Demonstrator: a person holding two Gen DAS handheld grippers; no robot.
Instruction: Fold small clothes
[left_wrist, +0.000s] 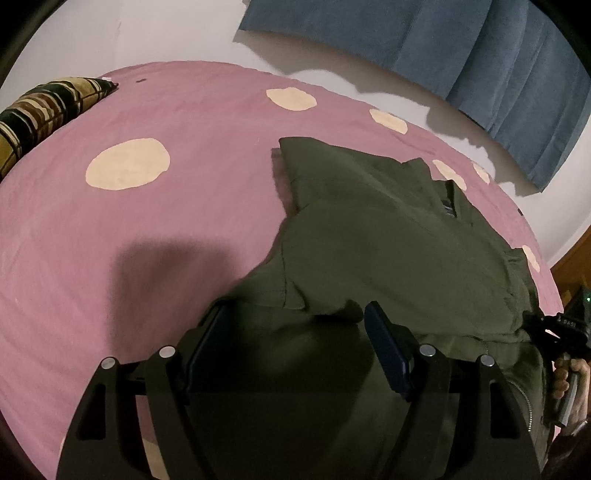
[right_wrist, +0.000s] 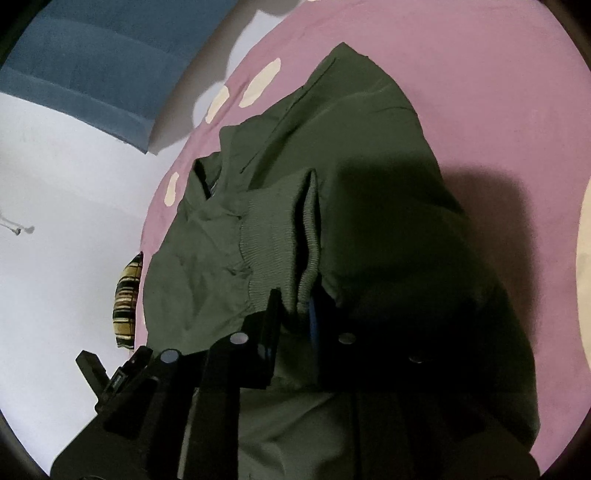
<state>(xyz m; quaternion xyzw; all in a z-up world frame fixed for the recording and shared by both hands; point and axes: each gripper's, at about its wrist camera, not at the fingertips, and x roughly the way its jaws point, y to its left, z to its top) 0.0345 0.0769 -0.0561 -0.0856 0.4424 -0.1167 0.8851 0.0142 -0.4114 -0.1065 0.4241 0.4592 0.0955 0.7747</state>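
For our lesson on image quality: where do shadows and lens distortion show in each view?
Left wrist: a gripper shadow darkens the pink bedspread, and the fisheye bows the bed's edge. Right wrist: deep shadow hides the jacket's right side, and the view is slightly soft.

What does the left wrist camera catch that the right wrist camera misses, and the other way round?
Only the left wrist view shows the left gripper, jaws open over the green jacket, and a hand at the right edge. Only the right wrist view shows the right gripper shut on the jacket's ribbed cuff. Both show the jacket, the pink spotted bedsheet, the blue curtain and the striped pillow.
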